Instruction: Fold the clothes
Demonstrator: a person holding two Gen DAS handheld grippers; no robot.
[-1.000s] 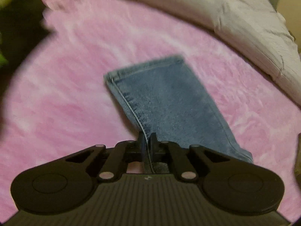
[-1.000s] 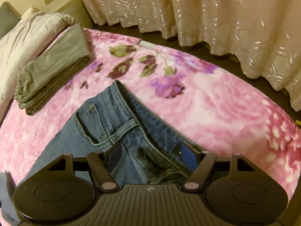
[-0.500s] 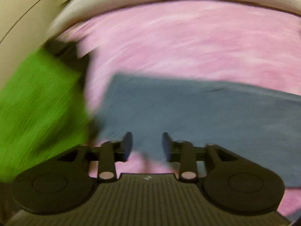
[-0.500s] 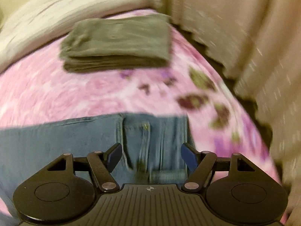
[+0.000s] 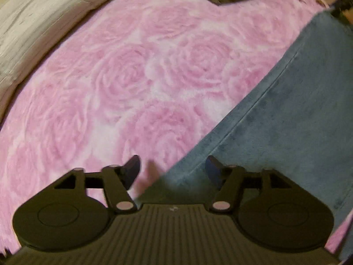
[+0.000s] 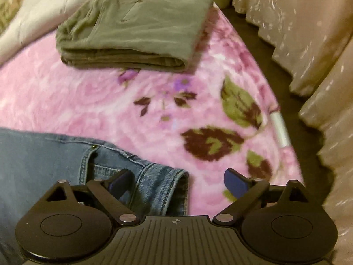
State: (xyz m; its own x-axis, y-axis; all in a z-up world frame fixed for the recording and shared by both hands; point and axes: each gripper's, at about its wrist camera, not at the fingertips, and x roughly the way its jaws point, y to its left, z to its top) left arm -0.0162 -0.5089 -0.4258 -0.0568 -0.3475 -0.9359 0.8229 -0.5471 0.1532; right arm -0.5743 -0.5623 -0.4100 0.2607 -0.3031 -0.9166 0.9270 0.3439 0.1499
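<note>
Beneath left tongs [image 5: 173,169], jeans [image 5: 297,119] cropped.

Pink floral bed [image 6: 110,101] bears jeans [image 6: 39,154] and folded olive trousers [image 6: 136,26].

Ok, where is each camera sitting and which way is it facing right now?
Left wrist: on the left tongs, angled steeply down at the pink blanket and a jeans edge; only its opening fingers show.
Right wrist: on the right tongs, angled down over the jeans waistband toward the curtain; only its opening fingers show.
Shared: jeans, blanket, folded green garment.
</note>
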